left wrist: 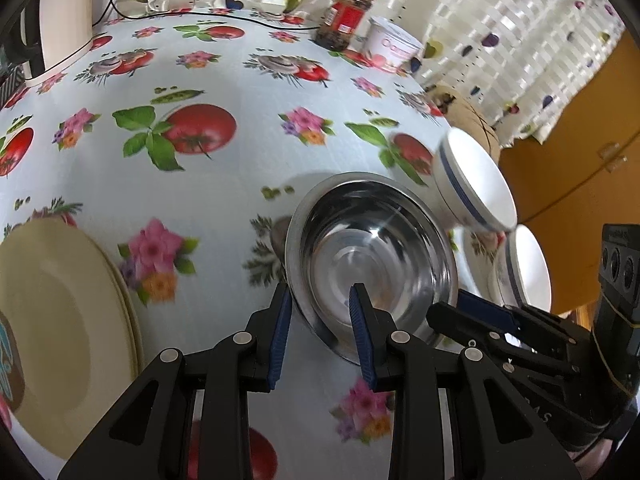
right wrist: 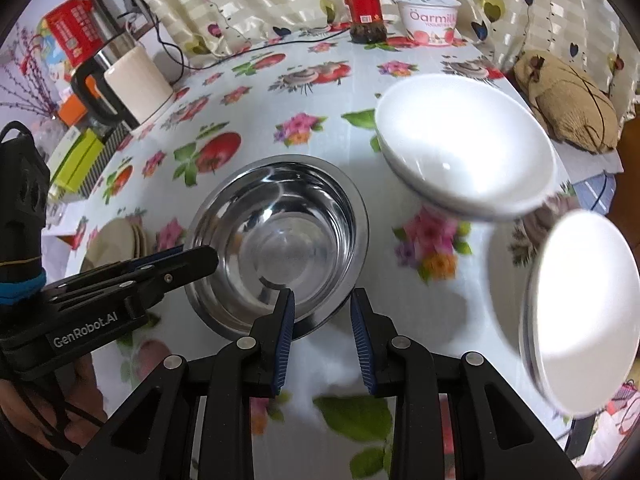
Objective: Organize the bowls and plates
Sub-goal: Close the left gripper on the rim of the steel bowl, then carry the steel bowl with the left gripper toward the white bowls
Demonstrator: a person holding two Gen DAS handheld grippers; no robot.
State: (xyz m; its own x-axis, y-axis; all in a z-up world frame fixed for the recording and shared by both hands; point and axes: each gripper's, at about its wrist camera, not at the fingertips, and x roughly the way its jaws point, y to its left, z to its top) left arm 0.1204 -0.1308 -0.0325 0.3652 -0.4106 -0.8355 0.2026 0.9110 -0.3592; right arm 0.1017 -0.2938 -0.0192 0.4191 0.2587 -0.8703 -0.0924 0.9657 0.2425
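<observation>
A steel bowl with a wide flat rim stands on the flowered tablecloth. My left gripper straddles its left rim, one pad inside the bowl and one at the rim's outer edge, gripping it. On the opposite rim, my right gripper holds the bowl the same way. The bowl looks sharp while the cloth around it is blurred. Two white bowls with blue stripes stand to the right, also seen as white bowls. A stack of cream plates lies to the left.
At the back stand a cream kettle with its cable, a red-lidded jar and a yogurt tub. A brown woven piece lies near the table's right edge. Boxes crowd the left side.
</observation>
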